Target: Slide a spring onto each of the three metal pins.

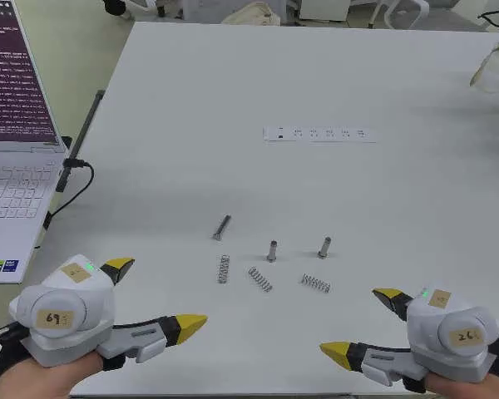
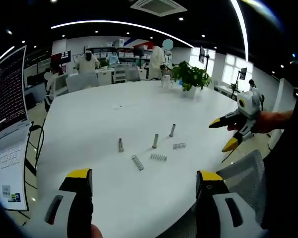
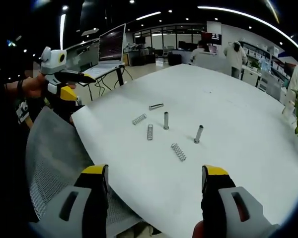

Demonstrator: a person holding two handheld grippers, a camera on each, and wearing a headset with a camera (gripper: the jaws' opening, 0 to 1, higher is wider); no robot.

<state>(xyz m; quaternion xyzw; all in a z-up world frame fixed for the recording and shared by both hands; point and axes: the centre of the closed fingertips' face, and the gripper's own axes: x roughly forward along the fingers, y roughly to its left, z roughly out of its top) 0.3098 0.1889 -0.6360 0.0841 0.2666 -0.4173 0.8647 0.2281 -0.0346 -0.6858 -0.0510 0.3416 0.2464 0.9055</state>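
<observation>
Where the head view looked down, the left gripper (image 1: 165,291) and right gripper (image 1: 352,321) hovered at the table's (image 1: 316,83) near edge, jaws apart. Three springs (image 1: 260,279) lay loose beside three pins (image 1: 272,250) (one toppled). Left gripper view, then right gripper view — jaws spread, empty.

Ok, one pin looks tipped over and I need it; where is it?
In the head view, the lying pin is leftmost of the three, just beyond the left spring.

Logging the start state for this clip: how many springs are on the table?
3, all lying loose on the white table, in a row: left spring, middle spring, right spring. None seems hidden.
</observation>
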